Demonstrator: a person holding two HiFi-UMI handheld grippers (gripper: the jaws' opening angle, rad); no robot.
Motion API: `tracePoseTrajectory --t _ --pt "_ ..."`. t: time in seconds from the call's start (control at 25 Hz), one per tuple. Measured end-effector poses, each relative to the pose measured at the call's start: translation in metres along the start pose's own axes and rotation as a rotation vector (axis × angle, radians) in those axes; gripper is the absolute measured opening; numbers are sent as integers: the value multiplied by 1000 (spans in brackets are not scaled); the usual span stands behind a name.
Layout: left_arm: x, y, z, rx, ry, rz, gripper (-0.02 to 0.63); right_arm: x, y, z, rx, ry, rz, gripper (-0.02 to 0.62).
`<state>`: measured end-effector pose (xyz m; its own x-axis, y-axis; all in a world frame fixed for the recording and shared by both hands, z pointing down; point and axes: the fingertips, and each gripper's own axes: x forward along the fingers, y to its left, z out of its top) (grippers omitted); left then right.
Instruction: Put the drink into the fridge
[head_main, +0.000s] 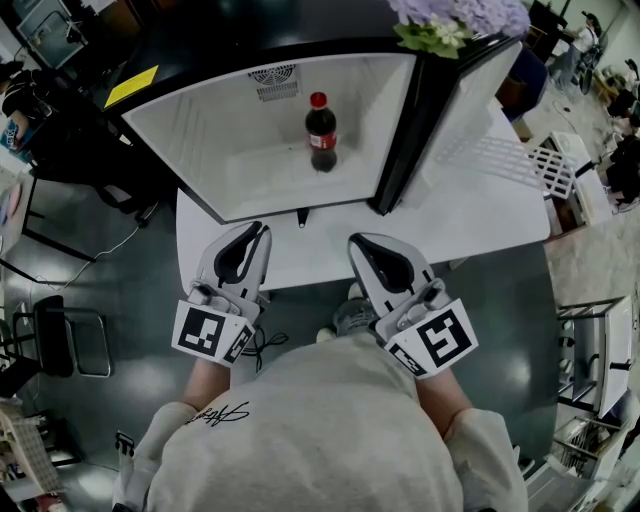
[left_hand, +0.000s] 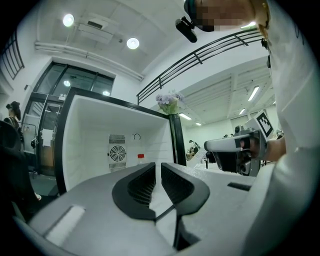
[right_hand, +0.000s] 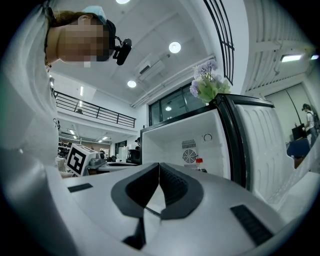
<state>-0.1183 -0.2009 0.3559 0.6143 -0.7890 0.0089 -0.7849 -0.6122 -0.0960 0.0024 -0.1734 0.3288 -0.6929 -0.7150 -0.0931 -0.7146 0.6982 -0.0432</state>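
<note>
Hovering level over the near edge of the white table (head_main: 480, 215), the left white gripper with black ribbed jaws (head_main: 262, 229) has those jaws drawn together on nothing. The matching right gripper (head_main: 356, 240) beside it is likewise pinched closed and empty. Both sit well apart from the small white-lined, black-framed fridge (head_main: 200, 115), probably because their load is already delivered. The dark plastic cola bottle with red cap and label (head_main: 321, 133) stands alone on the fridge floor near the back wall. Its long axis is vertical, cap up. The fridge's door (head_main: 470, 95) hangs open at the right, so closing it looks like what remains.
</note>
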Motion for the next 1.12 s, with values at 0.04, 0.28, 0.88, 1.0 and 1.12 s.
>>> tracePoseTrajectory --t 0.04,0.28,0.88,1.0,1.12 --pt "0 0 0 0 -1 -1 37 0 0 0 0 0 -1 12" --pt "-2 1 1 2 -3 5 32 0 2 1 -3 0 -3 12" --pt "-6 0 -1 14 8 9 25 -2 3 1 -18 -9 -14 11" --pt "-5 1 -1 16 9 9 23 -2 3 1 -22 -6 -16 12" --pt "-5 2 0 19 7 12 23 -2 3 2 -37 -5 -17 11"
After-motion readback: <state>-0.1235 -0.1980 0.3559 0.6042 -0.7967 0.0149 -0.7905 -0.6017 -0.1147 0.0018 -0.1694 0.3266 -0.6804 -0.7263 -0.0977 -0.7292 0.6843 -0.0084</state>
